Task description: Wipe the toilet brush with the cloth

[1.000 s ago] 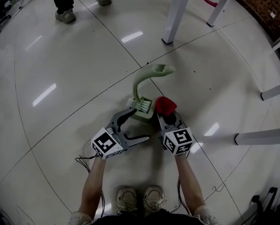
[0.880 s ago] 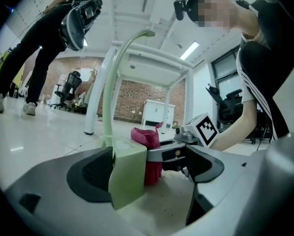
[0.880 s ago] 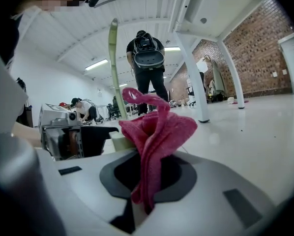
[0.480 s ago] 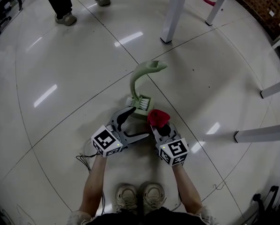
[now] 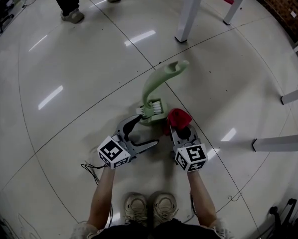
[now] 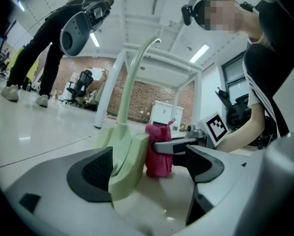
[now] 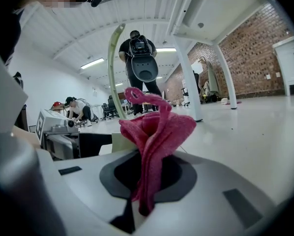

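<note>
The pale green plastic toilet brush with the long curved handle is standing on the glossy white floor. Its blocky bristled end is resting low and its handle is arching up and away from the person.

That low end is sitting between the jaws of the left gripper, which are gaping wide. One jaw is lying against the brush's side and the other is standing clear of it. The gripper is therefore bracing the brush rather than clamping it, probably to stop it sliding under the wipe.

On the brush's right, a crumpled red terry cloth is sitting right up against the base, touching it as far as I can tell. The right gripper is pinching the cloth with its jaws fully closed, and a bunch is sticking out in front as a wiping pad.

Beyond the brush, a white table leg and another person's shoes are standing well apart from it.
</note>
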Action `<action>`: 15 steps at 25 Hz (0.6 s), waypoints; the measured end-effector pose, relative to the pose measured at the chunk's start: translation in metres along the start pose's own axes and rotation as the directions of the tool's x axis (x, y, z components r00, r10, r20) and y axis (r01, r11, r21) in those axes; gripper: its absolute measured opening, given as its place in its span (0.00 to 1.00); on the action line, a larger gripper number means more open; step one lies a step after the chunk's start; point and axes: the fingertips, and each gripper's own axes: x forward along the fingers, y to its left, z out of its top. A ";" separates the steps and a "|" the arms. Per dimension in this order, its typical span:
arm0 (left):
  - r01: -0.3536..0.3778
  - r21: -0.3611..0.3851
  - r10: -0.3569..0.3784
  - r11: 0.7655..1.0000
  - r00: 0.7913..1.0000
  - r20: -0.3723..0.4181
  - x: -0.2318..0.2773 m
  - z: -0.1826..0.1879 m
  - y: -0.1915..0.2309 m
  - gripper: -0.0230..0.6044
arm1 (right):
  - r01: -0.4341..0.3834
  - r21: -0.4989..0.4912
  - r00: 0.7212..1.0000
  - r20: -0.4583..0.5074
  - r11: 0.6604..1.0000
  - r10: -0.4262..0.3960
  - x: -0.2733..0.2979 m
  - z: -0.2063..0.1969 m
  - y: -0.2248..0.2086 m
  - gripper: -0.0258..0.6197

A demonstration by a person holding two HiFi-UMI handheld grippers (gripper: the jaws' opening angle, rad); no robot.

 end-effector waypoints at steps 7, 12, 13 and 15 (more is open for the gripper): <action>-0.030 -0.027 0.029 0.999 0.999 -0.041 -0.005 -0.021 0.013 0.74 | 0.018 0.005 1.000 -0.004 1.000 -0.018 -0.004 -0.007 0.010 0.09; 0.027 -0.014 -0.028 1.000 0.998 -0.061 0.007 -0.024 -0.001 0.74 | 0.011 0.003 1.000 -0.004 1.000 -0.011 -0.002 -0.007 0.023 0.09; 0.032 -0.015 -0.033 0.999 0.998 -0.059 0.008 -0.024 -0.003 0.74 | 0.010 0.002 1.000 -0.005 1.000 -0.010 -0.003 -0.007 0.026 0.09; 0.035 -0.023 -0.036 0.999 0.998 -0.047 0.007 -0.022 -0.005 0.74 | 0.003 -0.008 1.000 -0.009 1.000 -0.003 -0.005 -0.008 0.032 0.09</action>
